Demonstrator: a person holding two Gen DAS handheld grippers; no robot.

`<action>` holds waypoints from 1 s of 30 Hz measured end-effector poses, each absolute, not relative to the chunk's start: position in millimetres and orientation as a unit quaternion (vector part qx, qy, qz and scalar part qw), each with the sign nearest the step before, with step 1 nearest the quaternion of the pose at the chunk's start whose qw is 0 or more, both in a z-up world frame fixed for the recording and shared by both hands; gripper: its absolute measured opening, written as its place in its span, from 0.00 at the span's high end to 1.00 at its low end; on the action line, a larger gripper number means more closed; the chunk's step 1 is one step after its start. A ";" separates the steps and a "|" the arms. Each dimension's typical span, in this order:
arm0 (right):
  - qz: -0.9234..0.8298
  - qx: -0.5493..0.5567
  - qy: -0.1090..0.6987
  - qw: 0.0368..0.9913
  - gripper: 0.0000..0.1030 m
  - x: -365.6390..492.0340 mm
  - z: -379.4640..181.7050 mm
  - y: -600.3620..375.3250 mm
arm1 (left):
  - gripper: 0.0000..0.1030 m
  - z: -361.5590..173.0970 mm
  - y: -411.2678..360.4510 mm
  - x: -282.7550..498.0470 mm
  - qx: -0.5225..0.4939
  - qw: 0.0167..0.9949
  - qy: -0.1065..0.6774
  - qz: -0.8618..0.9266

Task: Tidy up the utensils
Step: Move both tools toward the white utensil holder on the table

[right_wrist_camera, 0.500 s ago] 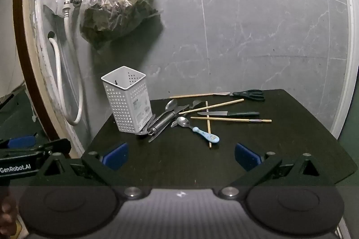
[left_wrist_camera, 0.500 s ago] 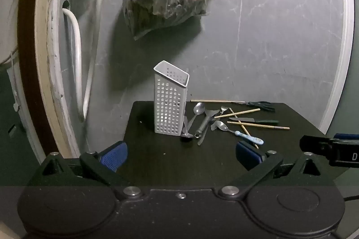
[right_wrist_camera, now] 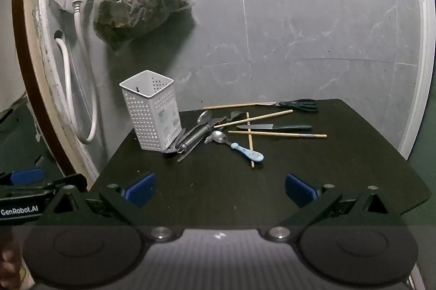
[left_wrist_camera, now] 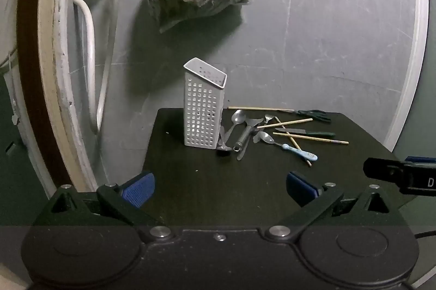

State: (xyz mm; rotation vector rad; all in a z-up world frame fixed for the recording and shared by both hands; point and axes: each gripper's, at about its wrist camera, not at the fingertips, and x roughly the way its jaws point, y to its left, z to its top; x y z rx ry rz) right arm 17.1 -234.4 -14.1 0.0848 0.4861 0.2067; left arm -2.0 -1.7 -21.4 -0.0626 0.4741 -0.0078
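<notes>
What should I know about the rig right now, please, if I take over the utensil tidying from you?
Left tool: open, empty, hovering over the near table edge.
Right tool: open, empty, likewise short of the utensils.
White holder: upright at the table's back left, apparently empty.
Loose utensils beside it: metal spoons and a peeler-like piece, blue-handled spoon, knife, four chopsticks, scissors at the back.
Done: nothing yet.
Left: every utensil goes into the holder.
</notes>
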 end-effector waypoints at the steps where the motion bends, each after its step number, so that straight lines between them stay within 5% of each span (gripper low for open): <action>1: 0.102 0.042 0.241 0.964 0.00 17.5 -13.6 -234.7 | 0.01 -21.3 -2.1 -2.0 -0.031 0.971 0.235 -0.005; 30: 0.101 0.040 0.250 0.962 0.00 14.6 -16.2 -236.1 | 0.01 -22.4 -3.4 -3.6 -0.033 0.967 0.254 -0.011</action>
